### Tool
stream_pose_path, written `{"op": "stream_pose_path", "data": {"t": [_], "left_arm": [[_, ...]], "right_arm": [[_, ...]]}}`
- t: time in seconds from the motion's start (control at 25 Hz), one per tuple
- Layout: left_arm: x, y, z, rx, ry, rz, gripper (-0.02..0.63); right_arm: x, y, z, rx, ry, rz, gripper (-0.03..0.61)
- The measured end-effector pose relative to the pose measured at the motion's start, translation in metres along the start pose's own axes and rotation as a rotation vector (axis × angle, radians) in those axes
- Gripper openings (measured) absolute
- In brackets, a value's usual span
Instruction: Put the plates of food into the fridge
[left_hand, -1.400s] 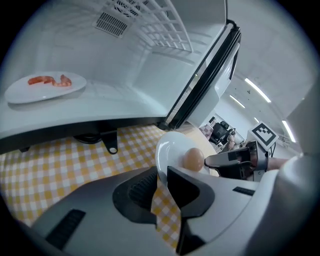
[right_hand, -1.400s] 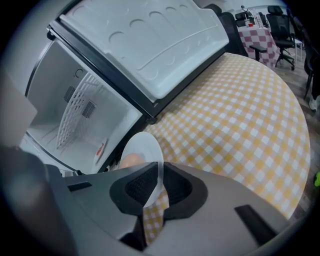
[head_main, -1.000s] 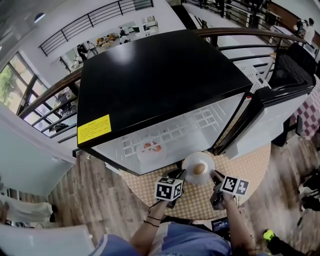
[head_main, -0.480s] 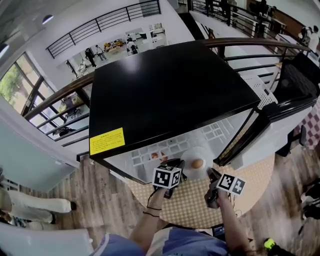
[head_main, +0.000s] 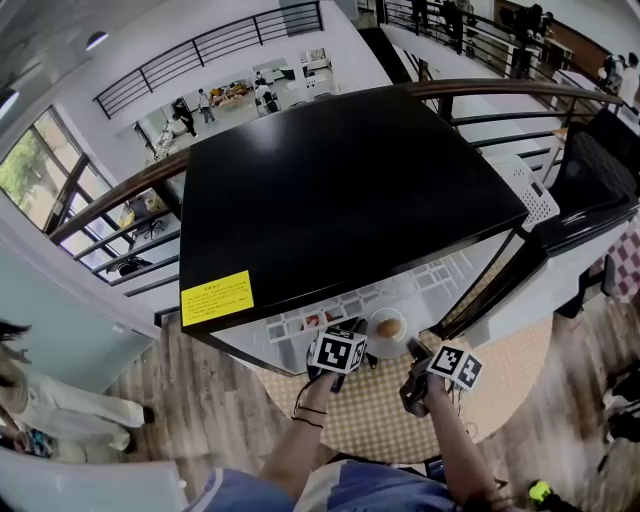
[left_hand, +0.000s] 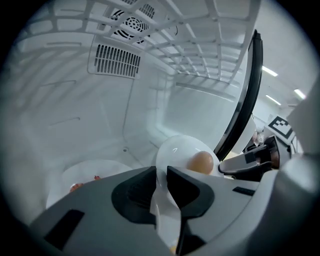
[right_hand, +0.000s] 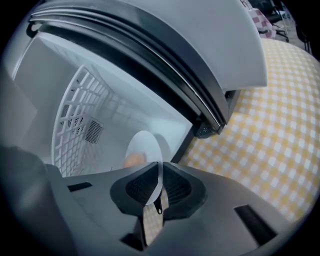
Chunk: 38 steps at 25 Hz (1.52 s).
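Over the last second my plate has moved from in front of the fridge to just inside its opening, so it is nearly stowed. My left gripper and right gripper each pinch its rim (opposite sides). Two plates in all: mine carries one brown bun, and the second plate, already inside, has red bits, perhaps fruit.

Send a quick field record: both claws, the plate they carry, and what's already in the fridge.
left claw: shut on the carried plate's rim
right claw: shut on the rim's other side
carried plate: white, held at the fridge opening
on it: one round brown food item
fridge: door open
already inside: second plate with red food, left of the carried plate
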<state>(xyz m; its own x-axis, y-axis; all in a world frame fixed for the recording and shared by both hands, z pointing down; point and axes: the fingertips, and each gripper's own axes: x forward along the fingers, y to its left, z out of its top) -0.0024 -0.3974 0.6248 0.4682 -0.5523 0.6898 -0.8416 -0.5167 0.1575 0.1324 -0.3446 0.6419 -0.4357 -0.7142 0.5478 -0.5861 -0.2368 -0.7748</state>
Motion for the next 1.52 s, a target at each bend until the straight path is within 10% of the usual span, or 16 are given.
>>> {"op": "stream_pose_path", "data": {"t": [0.28,0.8,1.52], "left_arm": [[0.005,-0.009,0.011,0.161,-0.044,0.051,0.072],[-0.048,-0.037,0.001,0.188,-0.135,0.045,0.072],[-0.084,-0.08,-0.063,0.075,-0.093,-0.053,0.071]], "right_arm": [[0.006,-0.007,0.0,0.267,-0.057,0.033,0.031],[0.015,-0.002,0.005,0.268,-0.134,0.003,0.031],[0.011,0.024,0.016,-0.088,-0.136,0.031,0.075]]}}
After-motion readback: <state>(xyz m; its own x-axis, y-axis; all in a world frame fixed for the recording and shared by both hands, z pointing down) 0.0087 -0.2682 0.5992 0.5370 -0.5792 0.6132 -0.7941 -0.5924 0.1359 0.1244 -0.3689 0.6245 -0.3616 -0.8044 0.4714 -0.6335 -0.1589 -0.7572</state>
